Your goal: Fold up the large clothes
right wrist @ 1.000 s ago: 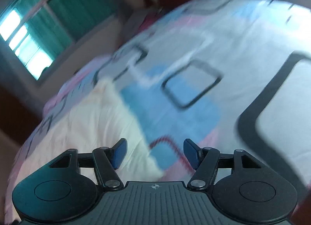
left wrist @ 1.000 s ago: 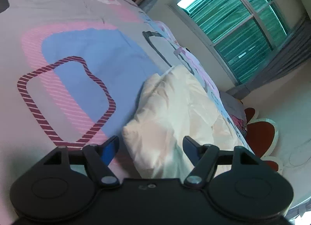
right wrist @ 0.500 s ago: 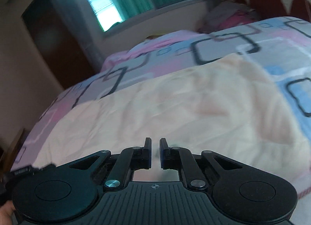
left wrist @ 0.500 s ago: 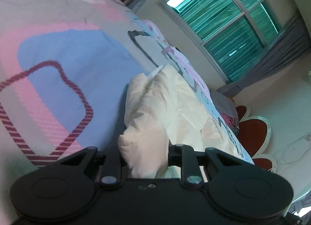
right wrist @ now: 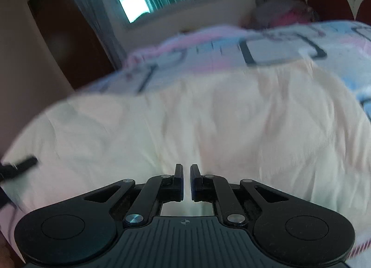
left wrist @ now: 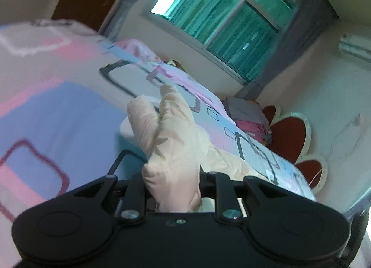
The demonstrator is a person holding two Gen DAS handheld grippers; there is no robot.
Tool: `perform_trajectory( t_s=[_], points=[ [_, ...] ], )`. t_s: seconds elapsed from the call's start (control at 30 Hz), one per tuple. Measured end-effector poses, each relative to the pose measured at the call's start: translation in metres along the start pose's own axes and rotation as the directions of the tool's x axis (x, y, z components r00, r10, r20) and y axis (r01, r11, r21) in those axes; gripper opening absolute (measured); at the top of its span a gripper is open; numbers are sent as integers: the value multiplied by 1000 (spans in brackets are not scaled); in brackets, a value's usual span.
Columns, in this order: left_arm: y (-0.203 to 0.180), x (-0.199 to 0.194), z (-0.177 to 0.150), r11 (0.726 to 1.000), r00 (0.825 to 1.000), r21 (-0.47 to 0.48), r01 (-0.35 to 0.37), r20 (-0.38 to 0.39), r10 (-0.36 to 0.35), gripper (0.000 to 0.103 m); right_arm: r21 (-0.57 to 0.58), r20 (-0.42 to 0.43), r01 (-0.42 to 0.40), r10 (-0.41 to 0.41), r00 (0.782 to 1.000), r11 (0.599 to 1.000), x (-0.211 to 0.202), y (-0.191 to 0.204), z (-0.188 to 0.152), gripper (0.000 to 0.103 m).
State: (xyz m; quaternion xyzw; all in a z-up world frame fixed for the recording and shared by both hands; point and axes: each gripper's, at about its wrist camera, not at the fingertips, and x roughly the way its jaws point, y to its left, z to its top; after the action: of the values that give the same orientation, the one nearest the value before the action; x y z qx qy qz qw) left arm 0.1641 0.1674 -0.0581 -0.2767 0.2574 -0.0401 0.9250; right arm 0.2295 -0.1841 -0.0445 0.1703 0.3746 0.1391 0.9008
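Note:
A large cream garment (right wrist: pixel 208 124) lies spread on the patterned bedspread (left wrist: pixel 53 110). My left gripper (left wrist: pixel 171 186) is shut on a bunched fold of the cream garment (left wrist: pixel 171 142), which rises up between its fingers and is lifted off the bed. My right gripper (right wrist: pixel 186 182) has its jaws nearly together, with a thin edge of the garment between them; the cloth stretches away from it. The other gripper's black edge (right wrist: pixel 18 166) shows at the far left of the right wrist view.
The bed has a pink, blue and grey quilt with square outlines. A pillow (left wrist: pixel 250 117) and red scalloped headboard (left wrist: pixel 292 133) lie at the far end. A window with green curtains (left wrist: pixel 222 13) and a dark door (right wrist: pixel 69 36) are behind.
My left gripper closed on the garment's corner and lifted it. My right gripper swung over the garment and shut on its edge. Both views are tilting upward.

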Motion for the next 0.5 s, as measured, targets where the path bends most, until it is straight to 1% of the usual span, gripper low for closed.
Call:
perform_trajectory(
  t_s=[0.13,0.2,0.27,0.3,0.37,0.4,0.5],
  points=[
    [-19,-2,3,996,1000,84,24,3,-24,20,13,-37,12,-12,999,1000,29,-4,3,7],
    [-23,-1,5,995,999,93,39,-2,-39,20,56,-112,35,-29,993,998,53,-15,-1,7],
    [-26,0,5,994,999,100,50,-16,-48,20,70,-119,45,-36,992,997,59,-19,-3,7],
    [-27,0,4,993,999,104,49,-17,-47,20,69,-121,51,-42,992,996,55,-17,-1,7],
    [-25,0,4,993,998,103,56,-19,-54,20,86,-78,20,-13,997,996,31,-14,1,7],
    [-23,-1,4,994,998,99,56,-22,-54,20,80,-69,18,-13,998,997,19,-12,0,7],
    [-15,-2,0,995,998,84,51,-33,-48,20,72,-95,12,-5,995,997,-14,-9,-12,7]
  ],
)
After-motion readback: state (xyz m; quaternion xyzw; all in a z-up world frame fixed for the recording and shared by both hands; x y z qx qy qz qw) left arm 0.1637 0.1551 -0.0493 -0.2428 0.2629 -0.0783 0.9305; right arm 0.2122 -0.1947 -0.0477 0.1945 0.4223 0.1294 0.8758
